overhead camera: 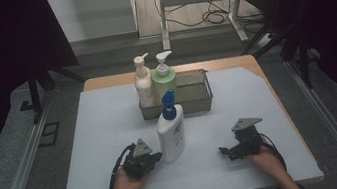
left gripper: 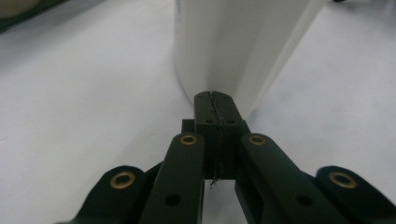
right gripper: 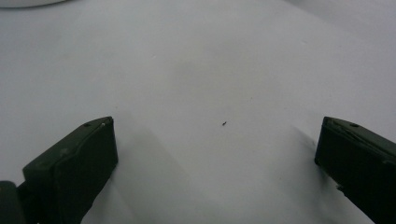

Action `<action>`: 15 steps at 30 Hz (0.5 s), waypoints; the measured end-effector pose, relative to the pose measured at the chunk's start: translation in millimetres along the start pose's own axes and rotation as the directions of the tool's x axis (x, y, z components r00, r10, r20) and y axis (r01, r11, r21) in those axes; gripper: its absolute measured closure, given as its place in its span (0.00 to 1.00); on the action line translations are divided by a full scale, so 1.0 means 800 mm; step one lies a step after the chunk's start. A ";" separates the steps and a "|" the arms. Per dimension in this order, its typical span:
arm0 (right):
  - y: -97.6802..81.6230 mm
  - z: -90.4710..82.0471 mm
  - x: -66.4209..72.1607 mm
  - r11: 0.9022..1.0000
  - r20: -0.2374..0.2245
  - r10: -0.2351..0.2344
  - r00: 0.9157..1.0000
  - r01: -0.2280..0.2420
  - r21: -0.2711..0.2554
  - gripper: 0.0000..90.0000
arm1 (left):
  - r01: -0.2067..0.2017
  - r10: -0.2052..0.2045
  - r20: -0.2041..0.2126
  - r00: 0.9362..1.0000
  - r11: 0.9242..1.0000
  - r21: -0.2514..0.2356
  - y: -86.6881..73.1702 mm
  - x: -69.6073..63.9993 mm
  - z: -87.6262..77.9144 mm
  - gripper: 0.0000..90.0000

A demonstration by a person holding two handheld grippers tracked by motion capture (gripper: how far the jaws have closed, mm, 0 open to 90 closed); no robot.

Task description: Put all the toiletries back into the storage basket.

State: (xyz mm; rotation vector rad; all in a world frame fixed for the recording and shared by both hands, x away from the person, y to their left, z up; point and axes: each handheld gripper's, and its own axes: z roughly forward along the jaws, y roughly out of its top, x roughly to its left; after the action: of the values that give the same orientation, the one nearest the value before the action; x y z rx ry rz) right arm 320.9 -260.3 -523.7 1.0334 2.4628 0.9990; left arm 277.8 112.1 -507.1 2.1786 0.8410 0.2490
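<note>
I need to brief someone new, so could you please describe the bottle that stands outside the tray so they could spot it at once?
Start at the metal tray at the far middle of the white table. Just in front of it, by the left gripper, stands the white bottle. Unlike the two bottles in the tray, it has a blue pump top.

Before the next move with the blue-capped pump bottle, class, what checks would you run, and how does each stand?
1. Blue-capped bottle upright on the white mat: ok.
2. Left gripper open for a grasp: not ok; jaws shut, tips at the bottle's side.
3. Right gripper open: ok; nothing between its jaws.
4. Room in the metal tray: ok; right part free beside the cream bottle and green bottle.
5. Tips touching the bottle: cannot tell.
</note>
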 end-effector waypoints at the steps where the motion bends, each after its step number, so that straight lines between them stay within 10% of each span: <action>1: 0.000 0.000 0.000 1.000 0.001 0.000 1.000 0.000 0.001 0.00 | -0.002 0.002 0.005 1.000 1.000 0.000 0.001 -0.002 0.002 0.99; 15: 0.000 0.000 0.000 1.000 0.000 0.000 1.000 0.000 0.000 0.00 | -0.054 0.054 0.044 0.998 0.998 0.011 0.015 -0.023 0.024 0.99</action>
State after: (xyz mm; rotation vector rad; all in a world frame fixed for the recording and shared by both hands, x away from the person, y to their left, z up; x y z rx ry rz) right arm 321.0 -260.3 -523.7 1.0328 2.4634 0.9987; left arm 278.0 83.2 -509.3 2.2126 0.7616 0.2223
